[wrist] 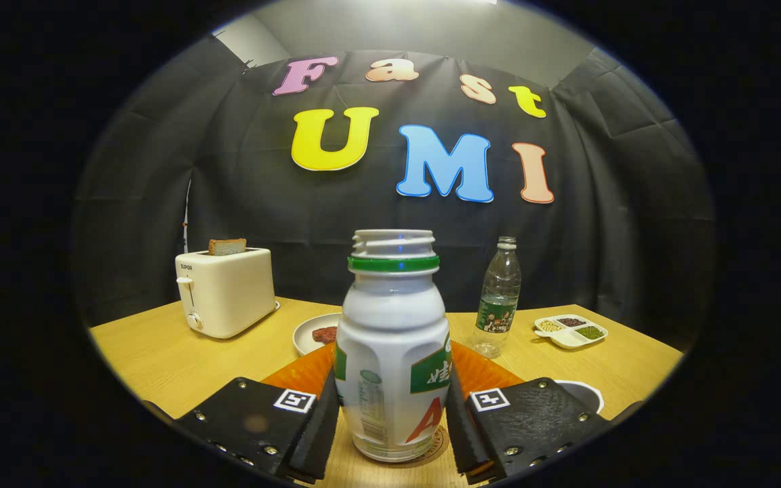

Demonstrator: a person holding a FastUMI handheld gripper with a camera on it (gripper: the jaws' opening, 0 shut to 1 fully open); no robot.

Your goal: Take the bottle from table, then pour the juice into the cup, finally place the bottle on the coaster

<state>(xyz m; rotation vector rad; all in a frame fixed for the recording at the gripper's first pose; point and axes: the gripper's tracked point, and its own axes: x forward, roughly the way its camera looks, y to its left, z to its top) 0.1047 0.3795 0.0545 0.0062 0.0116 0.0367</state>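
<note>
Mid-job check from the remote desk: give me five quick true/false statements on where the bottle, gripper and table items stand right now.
1. The white bottle stands upright between the fingers of the gripper. True.
2. The white bottle wears a cap. False: its threaded neck is open, with only a green ring below it.
3. The bottle's base sits over a round coaster. True.
4. The toaster is empty. False: a slice of bread sticks up from it.
5. The clear water bottle lies on its side. False: it stands upright beyond the fingers, beside the divided dish.
</note>
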